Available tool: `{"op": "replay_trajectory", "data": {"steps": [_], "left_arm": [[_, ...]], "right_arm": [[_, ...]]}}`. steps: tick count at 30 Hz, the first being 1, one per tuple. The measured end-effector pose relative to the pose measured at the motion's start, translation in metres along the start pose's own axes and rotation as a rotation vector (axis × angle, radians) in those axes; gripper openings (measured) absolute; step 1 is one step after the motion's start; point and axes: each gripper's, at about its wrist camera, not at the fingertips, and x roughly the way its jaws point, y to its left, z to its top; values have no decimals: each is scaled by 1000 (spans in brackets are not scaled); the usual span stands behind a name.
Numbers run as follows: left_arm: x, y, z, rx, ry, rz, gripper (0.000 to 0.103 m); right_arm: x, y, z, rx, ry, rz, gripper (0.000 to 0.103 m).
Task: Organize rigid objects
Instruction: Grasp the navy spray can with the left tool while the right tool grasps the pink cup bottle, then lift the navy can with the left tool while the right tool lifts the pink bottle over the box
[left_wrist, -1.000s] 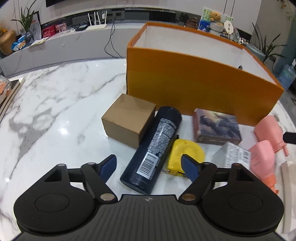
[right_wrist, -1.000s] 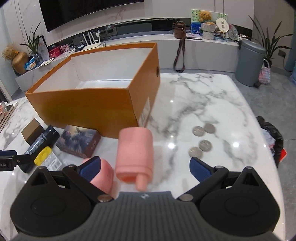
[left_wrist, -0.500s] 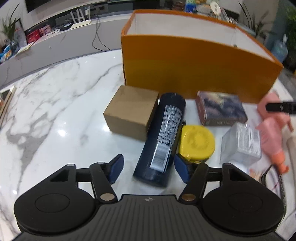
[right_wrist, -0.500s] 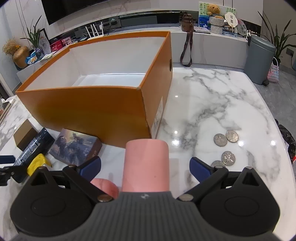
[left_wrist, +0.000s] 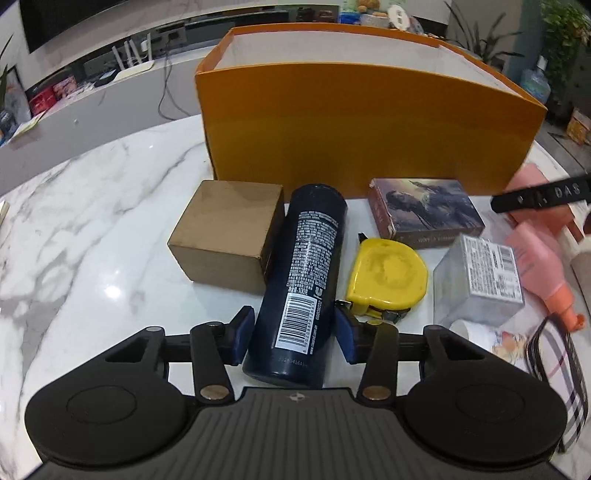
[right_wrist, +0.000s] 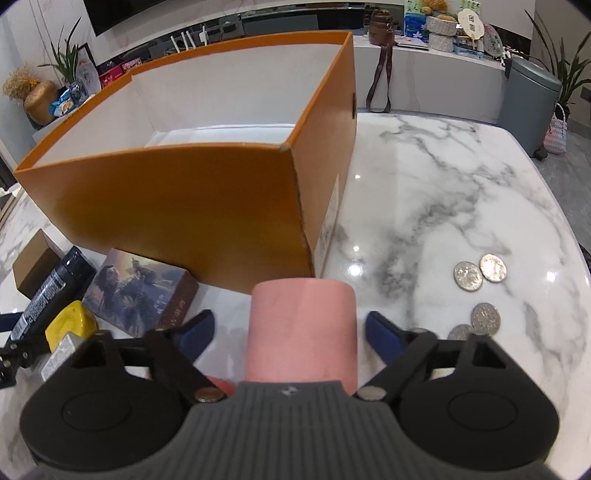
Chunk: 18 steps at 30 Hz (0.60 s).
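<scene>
left gripper (left_wrist: 293, 338) — jaws have just been closing, now narrow around the lower end of the dark blue can (left_wrist: 299, 299); the blue pads sit right against both sides of it, a grip as far as the view shows. the can lies on its side on the marble table (left_wrist: 92, 229), barcode label up, far end pointing toward the orange box (left_wrist: 362, 125). a brown cardboard cube (left_wrist: 229, 245) touches the can on one side; a yellow tape measure (left_wrist: 388, 275) lies just beside it on the other. past the tape measure: a picture-printed box (left_wrist: 424, 214) near the orange box's front wall, and a clear labelled box (left_wrist: 480, 280).

right gripper (right_wrist: 288, 332) — jaws have just been closing too, part-way in. a pink bottle (right_wrist: 303, 328) lies between the blue pads, flat end toward the orange box's corner; a gap shows on each side, pads not pressing. a second pink bottle (left_wrist: 539, 266) lies on the table near the clear box, orange nozzle toward the camera in the left view.

orange box open-topped, white inside, nothing visible in the part seen. four coins (right_wrist: 476, 291) lie on the marble well to the right of the pink bottle.
</scene>
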Motion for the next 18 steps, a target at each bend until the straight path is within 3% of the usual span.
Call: {"op": "replay_trajectory", "data": {"steps": [6, 12, 18], "left_arm": [[-13, -8, -15, 41, 30, -40, 47], [-28, -8, -37, 23, 33, -40, 47], [-21, -16, -37, -13, -53, -1, 56]], "right_arm": [[-3, 3, -2, -58, -4, -25, 57], [-11, 0, -13, -94, -9, -13, 55], [-12, 0, -16, -90, -20, -31, 56]]}}
